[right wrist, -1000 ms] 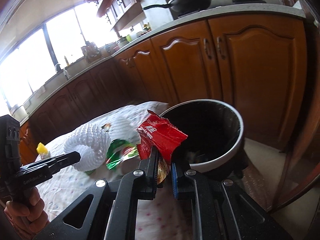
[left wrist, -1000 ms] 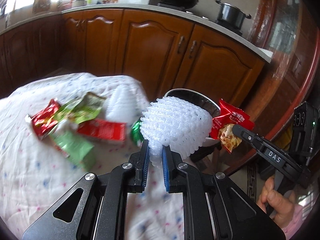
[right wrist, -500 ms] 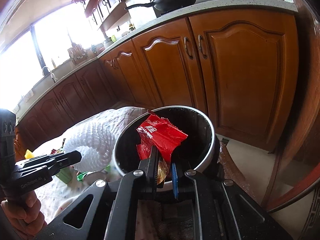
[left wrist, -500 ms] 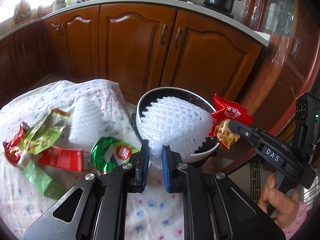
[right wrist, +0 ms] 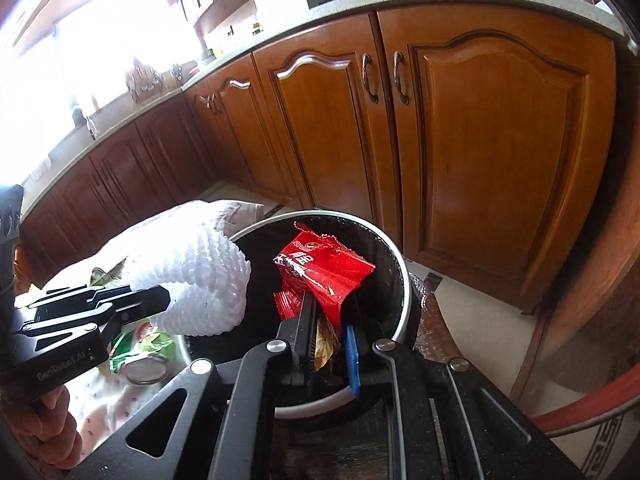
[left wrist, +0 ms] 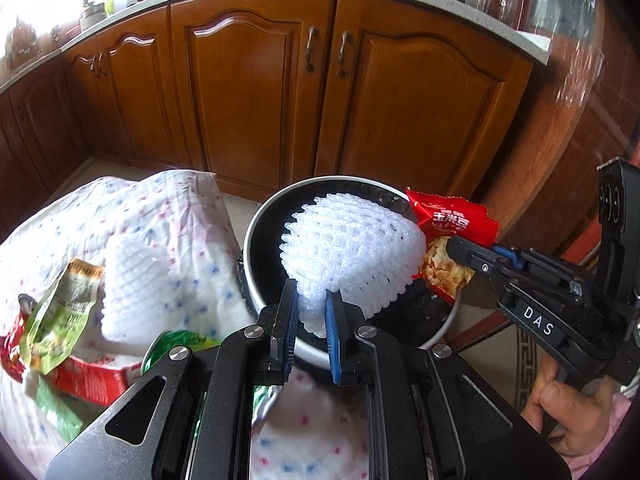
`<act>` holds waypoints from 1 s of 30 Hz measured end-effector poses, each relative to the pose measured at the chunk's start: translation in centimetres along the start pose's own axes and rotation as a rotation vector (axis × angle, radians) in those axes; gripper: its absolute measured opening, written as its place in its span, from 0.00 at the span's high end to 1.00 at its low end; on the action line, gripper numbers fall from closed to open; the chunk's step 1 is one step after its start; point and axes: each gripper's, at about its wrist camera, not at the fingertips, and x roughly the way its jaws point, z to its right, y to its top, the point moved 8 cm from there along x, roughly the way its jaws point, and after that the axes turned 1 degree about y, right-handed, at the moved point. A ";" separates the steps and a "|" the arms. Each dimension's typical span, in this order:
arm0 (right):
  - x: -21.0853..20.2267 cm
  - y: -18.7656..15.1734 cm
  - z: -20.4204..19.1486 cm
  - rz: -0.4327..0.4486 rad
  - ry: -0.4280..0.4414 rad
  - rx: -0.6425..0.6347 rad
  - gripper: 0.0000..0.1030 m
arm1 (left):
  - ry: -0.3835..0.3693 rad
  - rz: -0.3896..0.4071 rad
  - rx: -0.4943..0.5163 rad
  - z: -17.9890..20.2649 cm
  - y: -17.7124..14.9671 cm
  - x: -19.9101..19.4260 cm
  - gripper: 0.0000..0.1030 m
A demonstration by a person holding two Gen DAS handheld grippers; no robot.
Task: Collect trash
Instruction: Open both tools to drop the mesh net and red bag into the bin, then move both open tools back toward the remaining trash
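While overhanging bin (left wrist: 256,240), netting (left wrist: 352,248), wrapper (right wrist: 328,272).

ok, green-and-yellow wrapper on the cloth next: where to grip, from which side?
Grip the green-and-yellow wrapper by its raised upper edge, coming from above on the bin side. That crumpled edge lifts off the cloth; its lower end overlaps the red packets.

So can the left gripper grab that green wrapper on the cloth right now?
Probably not yet. The left gripper is shut on the white foam net over the trash bin, so its fingers are full. The green wrapper lies uncovered, off to the side.
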 end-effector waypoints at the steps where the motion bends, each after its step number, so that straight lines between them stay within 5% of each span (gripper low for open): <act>1: 0.3 0.1 0.1 -0.006 -0.003 -0.004 0.85 | 0.001 -0.005 0.000 0.0 0.0 0.3 0.88; 4: 1.1 0.3 0.4 -0.023 -0.002 -0.007 0.79 | -0.004 -0.025 -0.002 0.0 -0.1 1.0 0.80; 5: 1.3 0.3 0.4 -0.030 0.002 -0.004 0.71 | -0.005 -0.033 -0.007 0.0 -0.2 1.0 0.68; 8: 1.5 0.4 0.7 -0.028 0.022 0.013 0.48 | -0.011 -0.029 -0.016 -0.1 -0.1 1.1 0.54; 10: 1.3 0.3 0.9 -0.022 0.023 0.021 0.48 | -0.010 -0.029 -0.026 -0.3 -0.1 1.0 0.46; 15: 0.1 -0.2 1.2 0.002 0.036 0.056 0.44 | -0.025 -0.014 -0.066 -1.1 -0.9 -0.2 0.44; 22: -2.0 -1.5 0.4 0.048 0.086 0.111 0.27 | -0.041 0.015 -0.136 -3.1 -3.2 -3.4 0.41; 30: -3.4 -3.0 -1.9 0.071 0.115 0.119 0.26 | -0.011 0.074 -0.252 -7.3 -6.2 -7.2 0.40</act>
